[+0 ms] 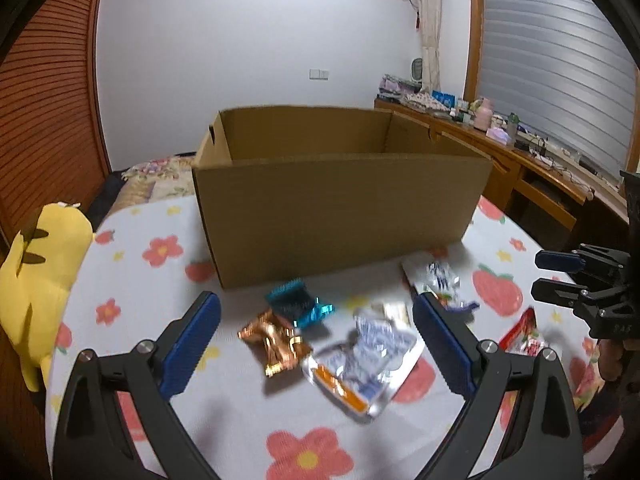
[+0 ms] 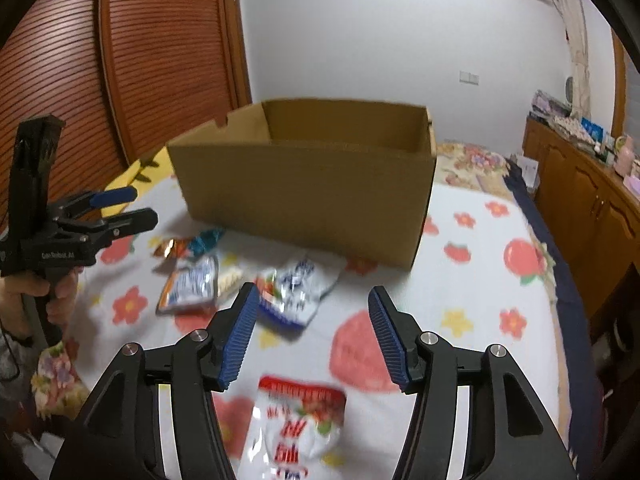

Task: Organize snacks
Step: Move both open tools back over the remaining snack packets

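While both the left gripper (image 1: 316, 336) and right gripper (image 2: 312, 334) hover with jaws spread and empty, the snack packets (image 1: 362, 364) look light, crinkly, slippery; pinch a sealed edge.

White wall (image 1: 240, 40), wood cabinets (image 2: 580, 184), slatted door (image 2: 160, 40)

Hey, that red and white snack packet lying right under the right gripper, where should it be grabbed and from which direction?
Probably by its red top edge. The red and white packet lies flat on the floral cloth, its sealed top end toward the cardboard box. The right gripper is open and empty just above it, so come down from above and pinch across that crimped end.
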